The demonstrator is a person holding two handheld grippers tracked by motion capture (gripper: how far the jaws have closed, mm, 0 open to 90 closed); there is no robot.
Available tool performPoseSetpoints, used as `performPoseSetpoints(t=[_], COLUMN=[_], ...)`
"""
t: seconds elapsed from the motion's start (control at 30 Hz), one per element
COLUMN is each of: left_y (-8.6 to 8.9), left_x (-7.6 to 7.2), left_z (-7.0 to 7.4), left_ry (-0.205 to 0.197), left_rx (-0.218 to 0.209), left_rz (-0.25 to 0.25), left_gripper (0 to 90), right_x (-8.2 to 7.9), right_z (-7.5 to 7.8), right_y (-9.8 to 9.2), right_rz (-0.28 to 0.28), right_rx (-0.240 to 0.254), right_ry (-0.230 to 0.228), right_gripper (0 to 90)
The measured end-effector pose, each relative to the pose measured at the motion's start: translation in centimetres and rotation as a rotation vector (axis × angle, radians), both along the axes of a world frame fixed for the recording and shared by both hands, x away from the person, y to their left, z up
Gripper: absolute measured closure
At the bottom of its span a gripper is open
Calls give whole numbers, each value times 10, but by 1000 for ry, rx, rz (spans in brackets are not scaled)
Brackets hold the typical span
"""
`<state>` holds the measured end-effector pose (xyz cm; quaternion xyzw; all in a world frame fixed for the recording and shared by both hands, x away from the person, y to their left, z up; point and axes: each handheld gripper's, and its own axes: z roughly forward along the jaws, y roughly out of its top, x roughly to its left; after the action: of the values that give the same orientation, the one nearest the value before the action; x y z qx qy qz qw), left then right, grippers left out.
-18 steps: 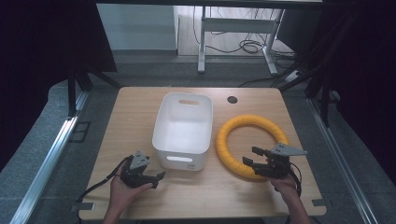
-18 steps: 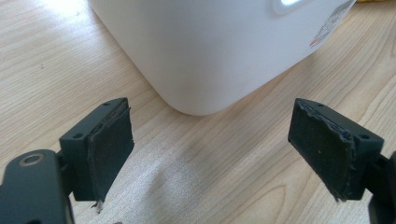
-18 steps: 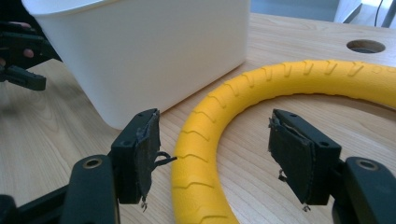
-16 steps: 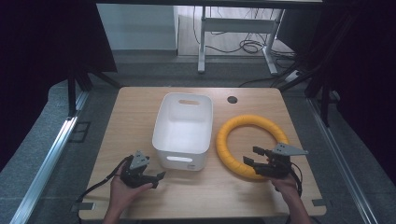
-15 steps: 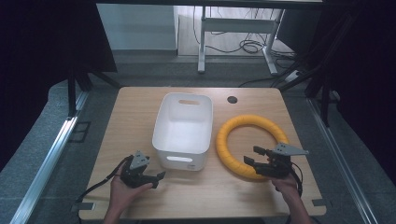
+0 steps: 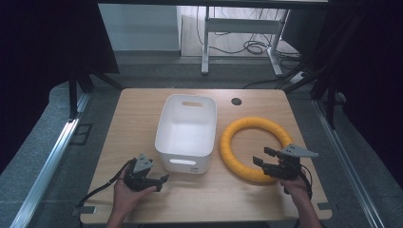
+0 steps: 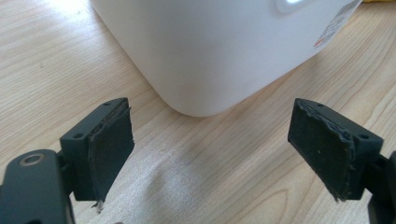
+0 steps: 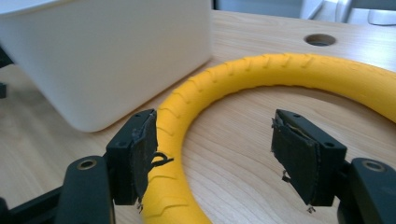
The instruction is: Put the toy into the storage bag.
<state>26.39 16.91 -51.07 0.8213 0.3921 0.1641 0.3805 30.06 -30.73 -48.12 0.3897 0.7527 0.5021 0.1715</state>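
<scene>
A white plastic bin (image 6: 187, 130) stands in the middle of the wooden table (image 6: 128, 123). To its right a yellow ribbed ring (image 6: 256, 142) lies flat. My right gripper (image 6: 263, 156) sits low at the ring's near side with its jaws open. In the right gripper view the ring (image 8: 280, 70) runs up between the jaws close against the left pad (image 8: 142, 149), and the right pad stands well apart from it; the right gripper (image 8: 215, 140) holds nothing. My left gripper (image 7: 219, 149) is open and empty, just above the table, facing the bin's near left corner (image 7: 210, 46).
A round cable hole (image 6: 236, 101) is in the table behind the ring. The bin's wall (image 8: 107, 56) stands close to the left of the ring. Bare wood lies left of the bin and along the front edge. A metal desk frame and cables stand beyond the table.
</scene>
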Motion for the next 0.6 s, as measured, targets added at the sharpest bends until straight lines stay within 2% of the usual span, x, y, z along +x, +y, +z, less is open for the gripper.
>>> performPoseSetpoints(t=[0.07, 0.1, 0.27, 0.4, 0.6], left_y=[-1, -1, 0, 2, 5], left_x=[0, 0, -1, -1, -1], left_z=[-1, -1, 1, 3, 7], left_ry=[0, 6, 6, 14, 25], left_rx=[1, 3, -11, -24, -26], left_rz=[-1, -2, 2, 9, 6], left_gripper=[144, 141, 140, 153, 164], right_x=[-1, -2, -1, -1, 4], right_z=[0, 2, 6, 7, 14], right_y=[0, -1, -3, -3, -2], right_rz=[-9, -17, -32, -23, 10], right_rx=[-2, 0, 29, 7, -63], right_ry=[4, 32, 47, 46, 49], right_gripper=[335, 352, 345, 361, 382])
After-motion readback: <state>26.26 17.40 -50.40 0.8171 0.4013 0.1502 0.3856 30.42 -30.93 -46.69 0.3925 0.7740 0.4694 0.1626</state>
